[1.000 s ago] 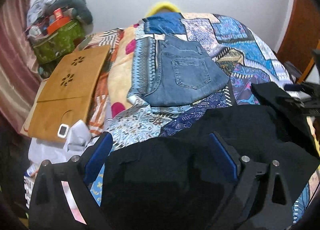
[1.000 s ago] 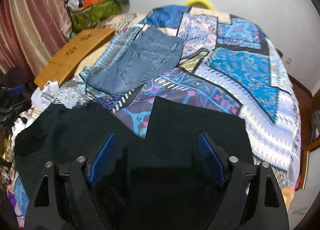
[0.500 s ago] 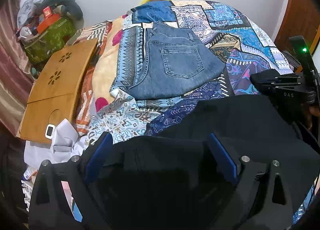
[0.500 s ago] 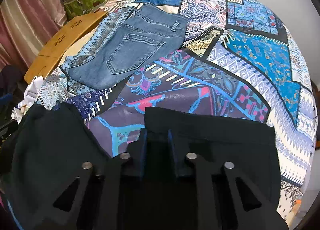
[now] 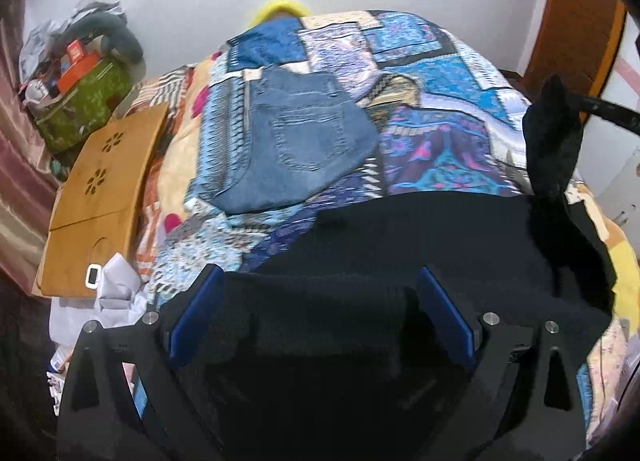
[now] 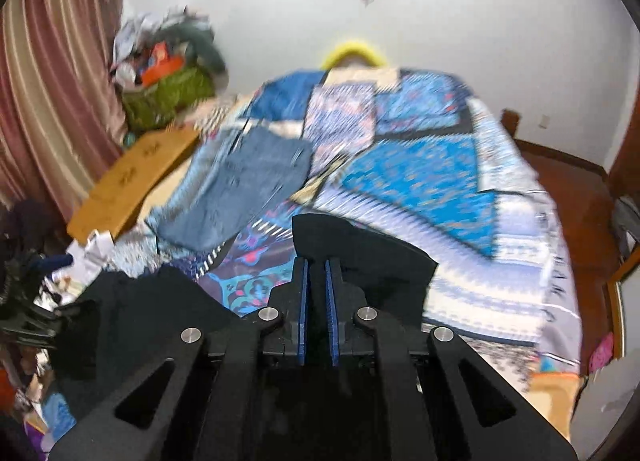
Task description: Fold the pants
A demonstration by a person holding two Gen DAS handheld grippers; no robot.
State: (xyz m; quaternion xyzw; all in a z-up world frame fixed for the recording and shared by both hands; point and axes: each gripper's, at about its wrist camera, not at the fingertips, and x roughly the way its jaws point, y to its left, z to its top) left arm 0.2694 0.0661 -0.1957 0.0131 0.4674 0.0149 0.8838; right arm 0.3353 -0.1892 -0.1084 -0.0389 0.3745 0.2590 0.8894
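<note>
A lived-in home bedroom. A bed under a blue patchwork-print bedspread (image 6: 420,173) fills most of the room, backed by a plain white wall (image 6: 460,21). Striped pink-and-cream curtains (image 6: 52,73) hang at one side. A green fabric bag heaped with clutter (image 5: 80,101) sits in the corner beside a bamboo lap tray with flower cut-outs (image 5: 100,189). Folded blue denim jeans (image 5: 296,145) lie on the bedspread.

Folded jeans (image 5: 298,145) on bedspread (image 5: 440,109), pants (image 5: 420,245) in front, wooden board (image 5: 100,197) left of bed
</note>
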